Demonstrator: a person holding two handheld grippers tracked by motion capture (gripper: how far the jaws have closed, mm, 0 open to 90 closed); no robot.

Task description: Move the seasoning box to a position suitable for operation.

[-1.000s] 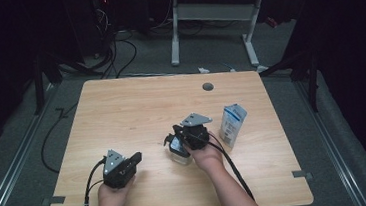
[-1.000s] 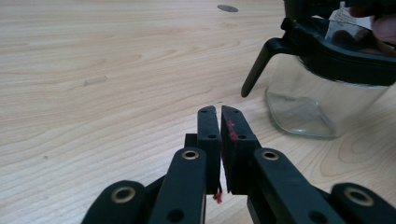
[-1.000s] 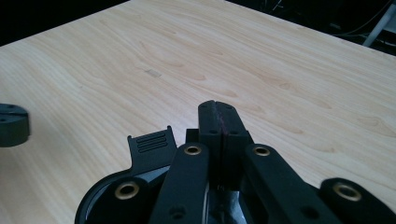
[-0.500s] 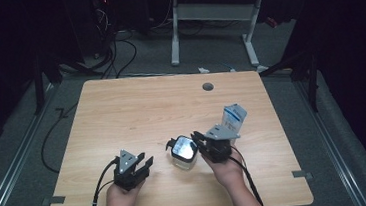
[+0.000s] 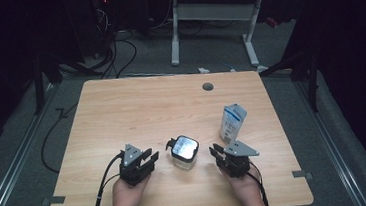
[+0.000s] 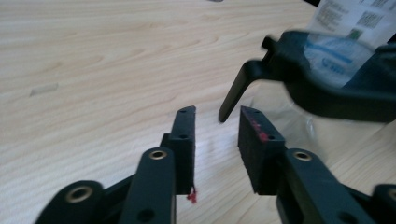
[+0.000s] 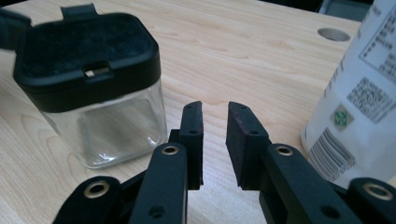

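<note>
Jar (image 5: 184,152) with the black flip lid is sitting on the wooden table (image 5: 121,108) near its front edge, clear glass body, lid shut. Left gripper (image 5: 149,156) is hovering just left of the jar, jaws parted with nothing between them, having just been closing a bit. Right gripper (image 5: 217,152) is sitting just right of the jar, jaws having just been opening, also empty and not touching the jar. White milk carton (image 5: 233,122) is standing upright behind and right of the jar.
</note>
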